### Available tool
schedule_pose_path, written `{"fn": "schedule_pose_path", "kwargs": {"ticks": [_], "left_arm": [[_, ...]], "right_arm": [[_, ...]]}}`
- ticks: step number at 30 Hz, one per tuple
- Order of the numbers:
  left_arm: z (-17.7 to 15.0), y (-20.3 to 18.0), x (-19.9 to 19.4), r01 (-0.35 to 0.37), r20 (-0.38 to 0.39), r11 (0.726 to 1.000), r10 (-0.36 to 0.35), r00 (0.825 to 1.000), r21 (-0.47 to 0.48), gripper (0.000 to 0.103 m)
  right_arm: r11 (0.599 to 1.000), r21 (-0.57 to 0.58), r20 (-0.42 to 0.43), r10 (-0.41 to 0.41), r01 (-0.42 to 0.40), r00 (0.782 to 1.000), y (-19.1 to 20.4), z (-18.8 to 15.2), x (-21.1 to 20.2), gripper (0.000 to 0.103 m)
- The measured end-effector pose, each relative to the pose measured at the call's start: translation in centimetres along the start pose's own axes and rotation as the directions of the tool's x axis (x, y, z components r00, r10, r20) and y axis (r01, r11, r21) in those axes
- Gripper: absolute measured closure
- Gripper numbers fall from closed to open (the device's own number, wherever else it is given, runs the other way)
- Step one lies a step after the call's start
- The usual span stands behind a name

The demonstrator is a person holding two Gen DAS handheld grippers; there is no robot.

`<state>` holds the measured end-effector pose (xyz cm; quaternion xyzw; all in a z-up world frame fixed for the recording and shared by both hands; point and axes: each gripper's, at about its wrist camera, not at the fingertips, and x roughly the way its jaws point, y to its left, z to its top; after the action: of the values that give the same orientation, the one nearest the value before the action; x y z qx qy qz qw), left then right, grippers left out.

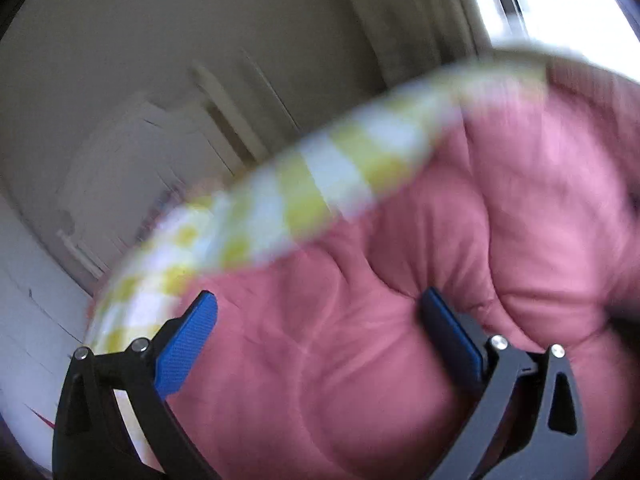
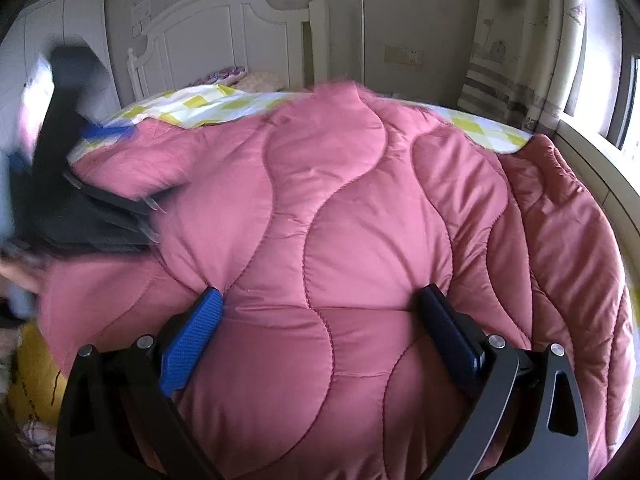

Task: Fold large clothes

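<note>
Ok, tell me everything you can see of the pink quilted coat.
The pink quilted coat is a puffy, padded garment of smooth, slightly shiny fabric with wavy stitched seams. It lies spread over the bed's yellow-and-white checked sheet, bulging in the middle, and one part hangs over the window-side edge. The right gripper hovers open above it; the blurred left gripper is at its far left part.
</note>
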<state>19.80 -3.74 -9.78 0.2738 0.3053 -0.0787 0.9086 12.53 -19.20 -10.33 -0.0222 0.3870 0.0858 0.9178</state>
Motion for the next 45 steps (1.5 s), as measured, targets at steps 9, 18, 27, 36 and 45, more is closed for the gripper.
{"fn": "schedule_pose_path", "kwargs": {"ticks": [9,18,27,36,45], "left_arm": [[-0.2,2.9,1.5,0.136,-0.02,0.976,-0.142,0.99,-0.171,0.002],[-0.6,4.3,2.1,0.211,-0.017,0.948,-0.221,0.975,-0.239,0.002],[-0.7,4.7,2.5,0.24,-0.024,0.935,-0.254,0.967,-0.261,0.002],[-0.8,4.8,2.5,0.243,-0.02,0.932,-0.258,0.966,-0.267,0.002],[-0.8,4.8,2.5,0.246,-0.018,0.932,-0.26,0.965,-0.265,0.002]], "right_arm": [[0.999,0.023,0.125,0.025,-0.028,0.992,-1.2,8.1,-3.6,0.027],[0.996,0.077,-0.148,-0.038,0.05,0.988,-2.8,10.7,9.7,0.055],[0.988,0.1,-0.051,-0.112,0.117,0.992,-2.4,14.1,8.3,0.057],[0.989,0.071,-0.125,-0.119,0.129,0.985,-2.8,13.8,8.7,0.055],[0.937,0.201,-0.193,-0.247,0.284,0.95,-13.4,9.1,6.7,0.048]]}}
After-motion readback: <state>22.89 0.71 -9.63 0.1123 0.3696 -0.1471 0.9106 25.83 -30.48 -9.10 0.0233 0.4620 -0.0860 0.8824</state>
